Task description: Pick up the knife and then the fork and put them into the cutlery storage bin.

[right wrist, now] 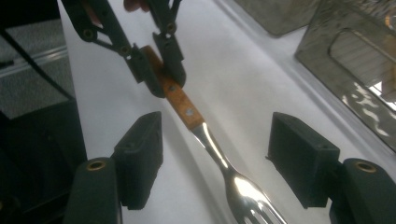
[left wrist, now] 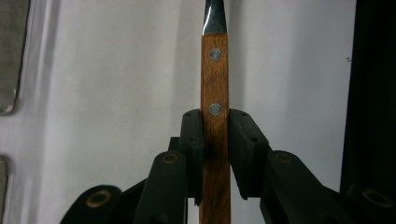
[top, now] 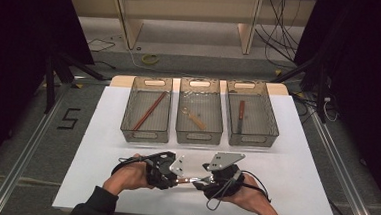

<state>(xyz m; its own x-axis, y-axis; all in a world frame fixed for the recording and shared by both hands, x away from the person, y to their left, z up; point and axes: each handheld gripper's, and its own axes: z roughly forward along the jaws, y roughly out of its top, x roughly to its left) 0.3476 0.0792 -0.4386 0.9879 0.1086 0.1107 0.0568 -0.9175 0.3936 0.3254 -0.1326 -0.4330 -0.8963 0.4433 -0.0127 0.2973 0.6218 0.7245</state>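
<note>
Wooden-handled steel fork [right wrist: 196, 126]: being held above the white desk [top: 101, 147] by its handle, clamped in the left tool [right wrist: 156, 77]; the right tool [right wrist: 224, 161], jaws apart, should be closed squarely on the metal neck.

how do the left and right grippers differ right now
The left gripper has its jaws shut on the wooden-handled metal fork, clamping the brown handle. The right gripper has its jaws wide open, with the fork's shiny metal end lying between them untouched. Both are black, hand-held and face each other low over the white table.
</note>
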